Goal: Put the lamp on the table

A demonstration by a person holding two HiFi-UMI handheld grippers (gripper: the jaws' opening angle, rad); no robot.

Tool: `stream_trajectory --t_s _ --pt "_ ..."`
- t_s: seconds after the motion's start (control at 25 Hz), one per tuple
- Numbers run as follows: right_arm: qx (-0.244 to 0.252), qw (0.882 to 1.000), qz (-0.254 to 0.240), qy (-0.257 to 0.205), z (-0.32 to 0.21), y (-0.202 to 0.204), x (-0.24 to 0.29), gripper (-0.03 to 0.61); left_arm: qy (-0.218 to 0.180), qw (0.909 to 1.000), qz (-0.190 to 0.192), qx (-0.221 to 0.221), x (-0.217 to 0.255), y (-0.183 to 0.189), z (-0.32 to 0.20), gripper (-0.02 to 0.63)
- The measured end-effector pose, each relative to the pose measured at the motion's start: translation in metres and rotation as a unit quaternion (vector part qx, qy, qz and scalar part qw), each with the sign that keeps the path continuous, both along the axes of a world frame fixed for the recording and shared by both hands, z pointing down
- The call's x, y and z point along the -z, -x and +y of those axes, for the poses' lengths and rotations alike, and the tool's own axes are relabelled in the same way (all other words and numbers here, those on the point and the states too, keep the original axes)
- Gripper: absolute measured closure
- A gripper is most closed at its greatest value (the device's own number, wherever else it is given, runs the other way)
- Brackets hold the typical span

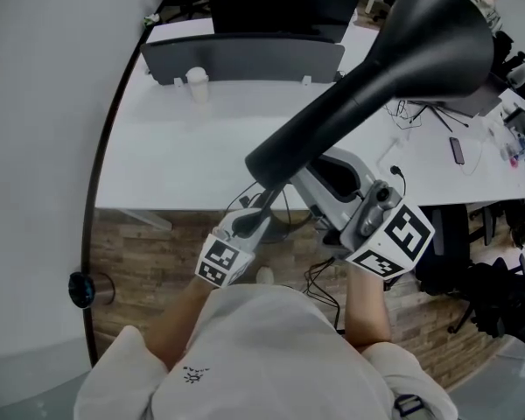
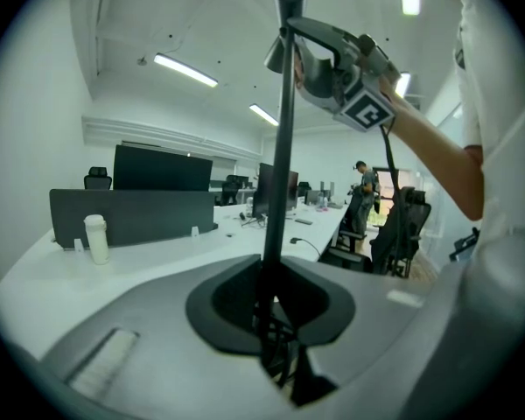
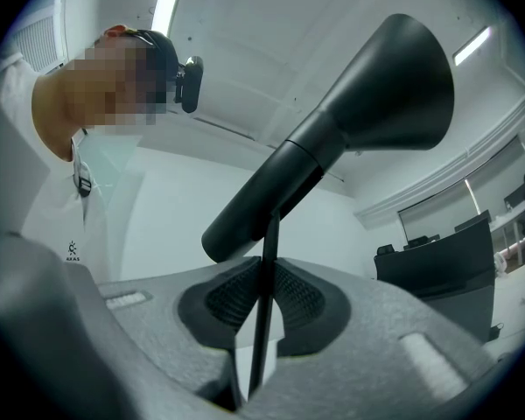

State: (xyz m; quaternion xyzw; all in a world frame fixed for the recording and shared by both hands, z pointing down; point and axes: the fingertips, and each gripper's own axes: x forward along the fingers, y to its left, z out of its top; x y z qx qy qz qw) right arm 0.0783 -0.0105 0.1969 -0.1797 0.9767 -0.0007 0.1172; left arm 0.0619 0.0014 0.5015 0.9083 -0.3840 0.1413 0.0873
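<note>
As my left gripper [image 2: 276, 322] and right gripper [image 3: 261, 322] clench the lamp [image 1: 402, 51] by its stem, seemingly mid-carry, I must next stand it on the far table [image 1: 201, 147].

The left hand-held gripper [image 2: 276, 318] has its jaws closed on a thin black lamp pole [image 2: 281, 147], which stands upright. Higher on the pole, the right hand-held gripper [image 2: 292, 52] clamps it. At far left, a white cylindrical cup [image 2: 95, 238] stands on the white surface [image 2: 171, 256], near a dark grey partition panel [image 2: 136, 215].
</note>
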Motion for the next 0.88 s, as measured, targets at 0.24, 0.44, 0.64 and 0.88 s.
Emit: stream_trajectory --t_s 0.24,0.44,0.64,0.88 --pt "-0.002 1.000 -0.001 0.005 -0.017 -0.009 -0.005 0.535 0.005 1.0000 0.000 0.002 -0.004 -0.007 -0.014 0.575" --pt "-0.004 1.000 -0.001 0.006 -0.019 -0.011 -0.010 0.535 -0.007 1.0000 0.006 0.003 -0.010 -0.010 -0.018 0.575" --pt "-0.006 1.000 -0.001 0.007 -0.021 -0.013 -0.011 0.535 -0.007 1.0000 0.005 -0.001 -0.010 -0.012 -0.019 0.575" --pt "-0.006 1.000 -0.001 0.008 -0.025 -0.013 -0.012 0.535 0.004 1.0000 0.001 -0.003 -0.013 -0.014 -0.023 0.576"
